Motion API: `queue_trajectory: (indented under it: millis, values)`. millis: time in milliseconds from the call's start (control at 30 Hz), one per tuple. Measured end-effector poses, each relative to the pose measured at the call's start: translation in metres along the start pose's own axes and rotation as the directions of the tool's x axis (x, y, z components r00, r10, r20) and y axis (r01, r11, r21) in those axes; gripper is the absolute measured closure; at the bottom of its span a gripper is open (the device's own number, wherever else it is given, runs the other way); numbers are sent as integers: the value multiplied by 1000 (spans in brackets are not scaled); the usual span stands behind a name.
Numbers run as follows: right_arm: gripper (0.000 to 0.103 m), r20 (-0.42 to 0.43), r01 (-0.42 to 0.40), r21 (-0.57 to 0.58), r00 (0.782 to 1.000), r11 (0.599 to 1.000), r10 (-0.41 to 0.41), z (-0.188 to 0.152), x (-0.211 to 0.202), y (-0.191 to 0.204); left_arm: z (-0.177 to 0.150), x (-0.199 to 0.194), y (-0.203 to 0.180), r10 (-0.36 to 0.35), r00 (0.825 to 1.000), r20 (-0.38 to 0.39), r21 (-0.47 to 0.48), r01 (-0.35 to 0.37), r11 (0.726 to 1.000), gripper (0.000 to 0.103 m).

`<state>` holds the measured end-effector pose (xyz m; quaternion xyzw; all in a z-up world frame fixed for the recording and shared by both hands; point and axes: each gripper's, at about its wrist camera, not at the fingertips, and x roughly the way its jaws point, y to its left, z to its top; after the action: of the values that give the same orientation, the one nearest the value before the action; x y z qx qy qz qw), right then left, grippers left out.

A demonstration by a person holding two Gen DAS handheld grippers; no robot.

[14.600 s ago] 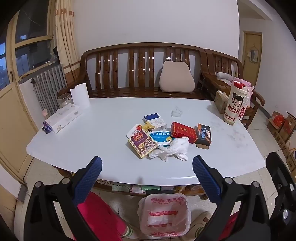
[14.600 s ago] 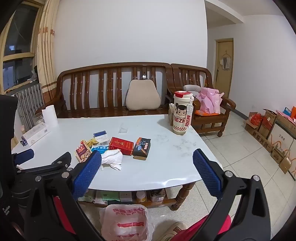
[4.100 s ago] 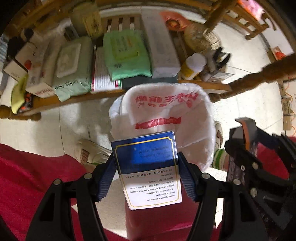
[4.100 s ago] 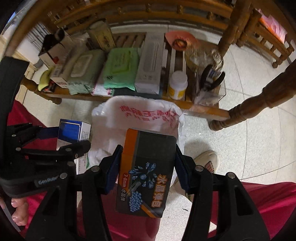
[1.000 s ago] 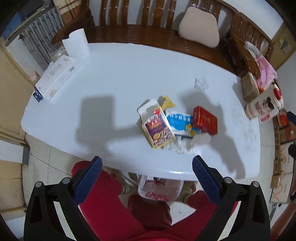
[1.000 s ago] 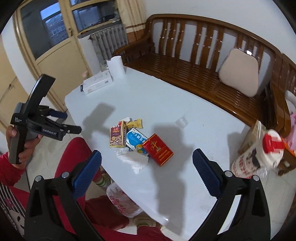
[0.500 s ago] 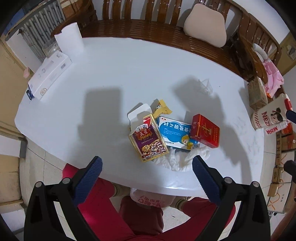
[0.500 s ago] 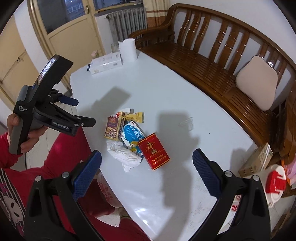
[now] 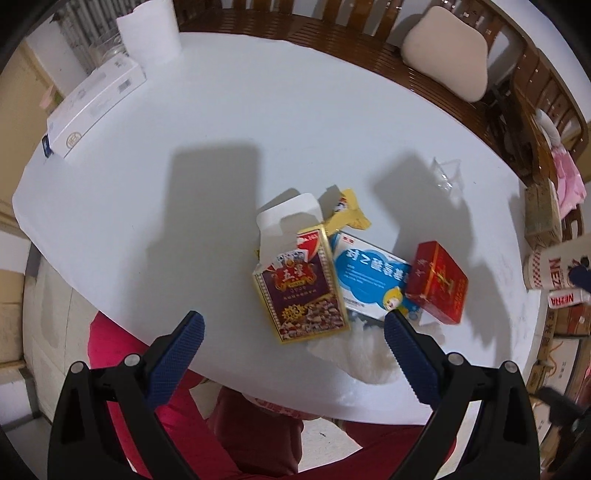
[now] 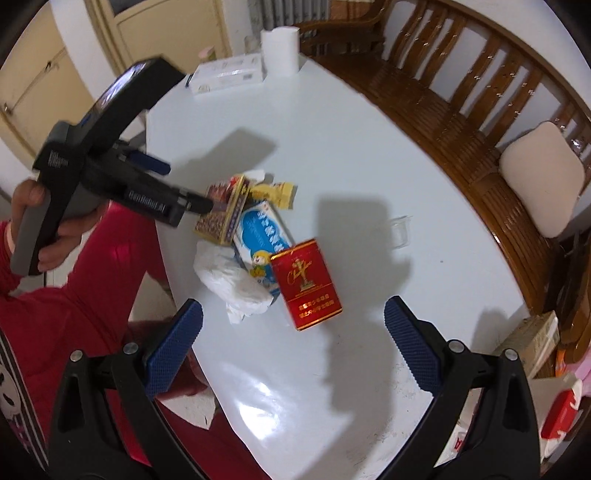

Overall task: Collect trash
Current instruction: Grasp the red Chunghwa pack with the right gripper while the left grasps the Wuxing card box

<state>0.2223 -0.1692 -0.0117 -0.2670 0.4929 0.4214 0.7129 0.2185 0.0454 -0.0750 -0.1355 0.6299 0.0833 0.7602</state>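
A heap of trash lies on the white table (image 9: 184, 155): an open maroon and gold card box (image 9: 301, 288), a blue and white medicine box (image 9: 369, 280), a red cigarette pack (image 9: 437, 282), a yellow wrapper (image 9: 347, 216) and a crumpled white tissue (image 9: 356, 350). My left gripper (image 9: 293, 350) is open and empty above the card box. My right gripper (image 10: 293, 339) is open and empty above the red pack (image 10: 306, 282) and the tissue (image 10: 232, 278). The left gripper also shows in the right wrist view (image 10: 159, 184), close over the card box (image 10: 223, 214).
A clear plastic cup (image 9: 445, 173) lies behind the heap. A long white box (image 9: 94, 107) and a paper roll (image 9: 149, 35) stand at the table's far left. A cartoon-printed jug (image 9: 554, 269) stands at the right edge. A wooden bench (image 10: 461, 96) with a beige cushion (image 10: 541, 177) runs behind.
Both grippers have come down closer to the heap on the table. The left gripper now hovers over the card box, the right over the red pack. Both stay open and empty.
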Motion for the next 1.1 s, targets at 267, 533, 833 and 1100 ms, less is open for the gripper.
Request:
queue_trajectory:
  millis: [267, 533, 833, 1100]
  values:
    - [7, -107, -28, -44, 994, 999, 24, -1, 45, 0, 7, 21, 5, -21, 999, -28, -34, 20, 999, 8]
    - [7, -203, -29, -100, 979, 995, 8, 0, 87, -4, 11, 41, 10, -31, 998, -49, -77, 27, 997, 8]
    - [7, -268, -31, -166, 963, 986, -15, -5, 123, -9, 14, 58, 12, -30, 998, -61, -98, 24, 995, 8]
    - [9, -258, -47, -170, 966, 984, 2, -2, 138, -19, 15, 63, 16, -48, 998, -50, -110, 42, 993, 8]
